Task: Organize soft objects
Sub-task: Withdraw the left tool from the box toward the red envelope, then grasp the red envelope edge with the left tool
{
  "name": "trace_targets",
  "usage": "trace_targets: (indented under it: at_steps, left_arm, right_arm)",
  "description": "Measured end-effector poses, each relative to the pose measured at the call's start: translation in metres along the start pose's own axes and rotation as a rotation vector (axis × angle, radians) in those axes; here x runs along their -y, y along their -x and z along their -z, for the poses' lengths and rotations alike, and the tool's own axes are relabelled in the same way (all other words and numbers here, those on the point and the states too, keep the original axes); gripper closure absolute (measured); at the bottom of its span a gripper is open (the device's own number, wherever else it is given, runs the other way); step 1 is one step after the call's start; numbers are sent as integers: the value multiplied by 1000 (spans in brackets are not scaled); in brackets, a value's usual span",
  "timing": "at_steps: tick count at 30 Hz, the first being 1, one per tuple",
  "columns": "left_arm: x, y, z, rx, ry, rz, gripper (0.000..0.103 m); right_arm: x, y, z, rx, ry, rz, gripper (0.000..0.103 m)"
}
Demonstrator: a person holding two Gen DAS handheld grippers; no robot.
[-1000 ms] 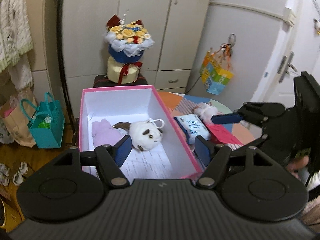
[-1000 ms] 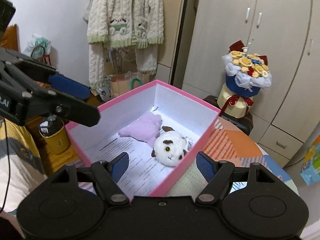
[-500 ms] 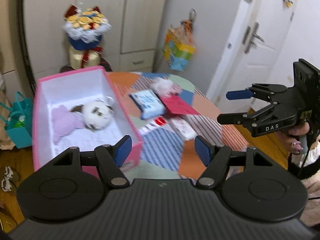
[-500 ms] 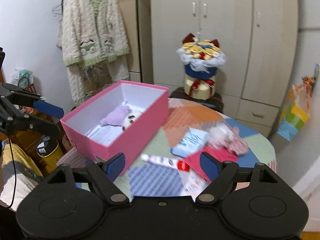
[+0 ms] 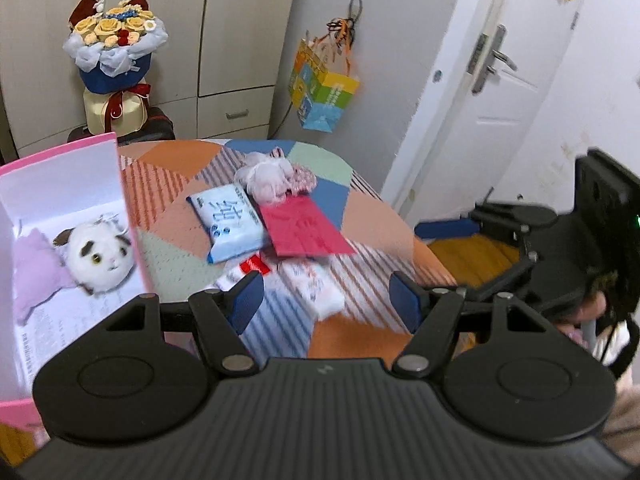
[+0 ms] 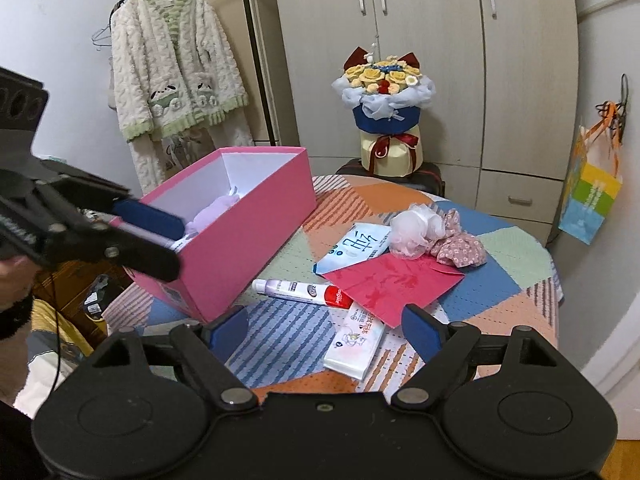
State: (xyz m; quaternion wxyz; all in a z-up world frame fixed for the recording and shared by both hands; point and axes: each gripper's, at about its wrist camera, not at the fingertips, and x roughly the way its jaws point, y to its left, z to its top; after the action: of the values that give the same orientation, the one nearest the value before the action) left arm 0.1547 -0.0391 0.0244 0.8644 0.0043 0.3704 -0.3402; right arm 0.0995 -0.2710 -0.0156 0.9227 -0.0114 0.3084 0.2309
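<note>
A: Left tool (image 5: 326,294), left wrist view: jaws apart, nothing between them, above the tabletop (image 5: 372,220). Pink box (image 5: 120,184) at 9 o'clock already holds a white plush (image 5: 100,256) and a lilac plush (image 5: 36,272).

B: Soft things not yet boxed?

A: White mesh pouf (image 5: 264,178) with a floral fabric piece (image 5: 300,176) touching it, at 12 o'clock, partly on a red envelope (image 5: 304,228). Blue wipes pack (image 5: 228,220) just beside.

B: Right wrist view?

A: Right tool (image 6: 326,328): jaws have just been opening, wide and empty. Pouf (image 6: 412,232) at 1 o'clock, beyond the toothpaste tube (image 6: 304,290) and tissue pack (image 6: 356,344).

B: Handling?

A: Judged light, very squashy, not fragile. Pinch the pouf's bunched middle; the edges would likely slip free.
</note>
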Motion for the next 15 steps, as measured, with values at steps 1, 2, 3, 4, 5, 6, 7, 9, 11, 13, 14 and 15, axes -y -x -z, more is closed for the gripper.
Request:
trace_targets:
  at_steps: [1, 2, 3, 4, 5, 6, 7, 9, 11, 13, 14, 15]
  left_arm:
    - [-2, -9, -3, 5, 19, 4, 36]
    - [-4, -17, -5, 9, 35, 7, 36]
    - [-5, -26, -8, 13, 48, 5, 36]
    - [-6, -35, -10, 14, 56, -2, 36]
    - [-6, -44, -12, 16, 63, -12, 37]
    - [-6, -52, -14, 20, 64, -20, 38]
    - [-6, -61, -16, 23, 63, -25, 38]
    - [-7, -77, -18, 22, 66, -34, 38]
    - [-10, -94, -21, 17, 74, -46, 40]
    - [-14, -109, -25, 13, 90, -68, 45]
    - [-16, -116, -27, 18, 96, -81, 45]
    - [-18, -123, -28, 25, 103, -98, 45]
  right_arm:
    - [4, -5, 1, 0, 0, -7, 16]
    - [8, -11, 1, 2, 3, -9, 16]
    - [10, -17, 1, 4, 8, -6, 16]
    - [14, -24, 2, 4, 13, -3, 16]
    - [17, -29, 2, 4, 15, 2, 16]
    - [22, -37, 2, 2, 13, 8, 16]
    - [26, -43, 2, 0, 11, 11, 16]
    - [37, -54, 3, -2, -4, 13, 16]
    - [46, -66, 5, -2, -18, 5, 16]
    - [51, -77, 5, -6, -27, 9, 16]
    - [53, -83, 4, -12, -26, 7, 16]
    - [54, -88, 5, -17, -31, 2, 16]
